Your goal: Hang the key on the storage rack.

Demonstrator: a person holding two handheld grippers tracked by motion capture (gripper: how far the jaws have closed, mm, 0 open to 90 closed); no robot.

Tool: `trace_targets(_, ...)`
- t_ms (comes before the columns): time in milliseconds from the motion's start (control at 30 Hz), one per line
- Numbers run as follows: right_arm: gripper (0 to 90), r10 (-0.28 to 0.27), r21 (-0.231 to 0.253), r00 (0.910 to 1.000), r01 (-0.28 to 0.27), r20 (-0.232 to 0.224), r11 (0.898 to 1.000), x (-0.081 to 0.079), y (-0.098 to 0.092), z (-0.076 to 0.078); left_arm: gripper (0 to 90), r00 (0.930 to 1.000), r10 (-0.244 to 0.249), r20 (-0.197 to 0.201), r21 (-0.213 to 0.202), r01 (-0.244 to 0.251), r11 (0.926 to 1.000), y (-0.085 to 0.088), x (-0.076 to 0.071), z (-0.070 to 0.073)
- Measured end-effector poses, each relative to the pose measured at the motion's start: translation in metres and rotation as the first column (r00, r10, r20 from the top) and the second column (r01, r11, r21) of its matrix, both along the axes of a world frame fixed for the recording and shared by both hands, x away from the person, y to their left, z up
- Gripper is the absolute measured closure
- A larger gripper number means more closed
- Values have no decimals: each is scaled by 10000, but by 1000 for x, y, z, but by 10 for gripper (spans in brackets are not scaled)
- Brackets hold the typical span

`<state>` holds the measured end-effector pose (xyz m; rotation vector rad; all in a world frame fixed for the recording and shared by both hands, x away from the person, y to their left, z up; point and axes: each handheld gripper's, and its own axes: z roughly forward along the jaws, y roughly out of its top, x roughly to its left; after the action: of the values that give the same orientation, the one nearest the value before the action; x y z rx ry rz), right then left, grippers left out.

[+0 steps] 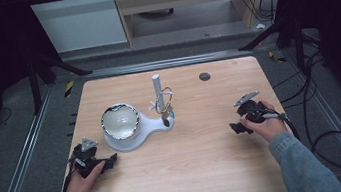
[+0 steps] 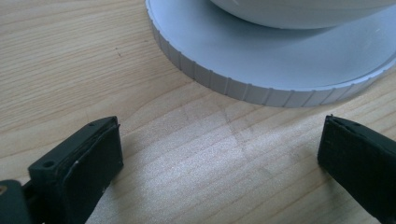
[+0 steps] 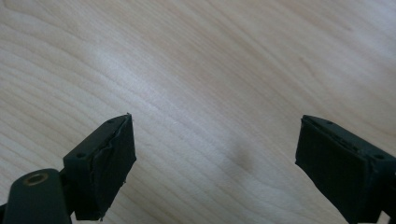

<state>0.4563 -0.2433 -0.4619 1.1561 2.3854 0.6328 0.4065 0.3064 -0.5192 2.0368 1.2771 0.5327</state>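
Resting on the table (image 1: 193, 163), both grippers hold jaws spread, empty. The left gripper (image 2: 219, 163) sits just beside the white stand (image 1: 150, 125) holding a bowl (image 1: 120, 122); the right gripper (image 3: 215, 163) lies well apart.

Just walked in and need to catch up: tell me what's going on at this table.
A person sits at a wooden table with a two-jaw gripper in each hand. Both are open and hold nothing. The left gripper rests close to the ribbed edge of a white stand carrying a shiny bowl and a post with a ring. The right gripper points at bare wood.
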Motion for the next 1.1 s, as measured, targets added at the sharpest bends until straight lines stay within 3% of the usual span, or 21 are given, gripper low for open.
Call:
trace_targets(300,76,-110,373,9995,120,-289,9992,2,1,-18,0,10000,9,14,-11,-9,10000,0,0,0)
trace_targets(667,63,-1046,988,9944,1026,151,9898,24,-10,-22,0,10000,9,12,-7,-9,10000,0,-1,0)
trace_targets(1100,57,-1293,1361,9916,1278,25,9824,32,-9,-33,0,10000,10,14,-8,-10,10000,0,-1,0)
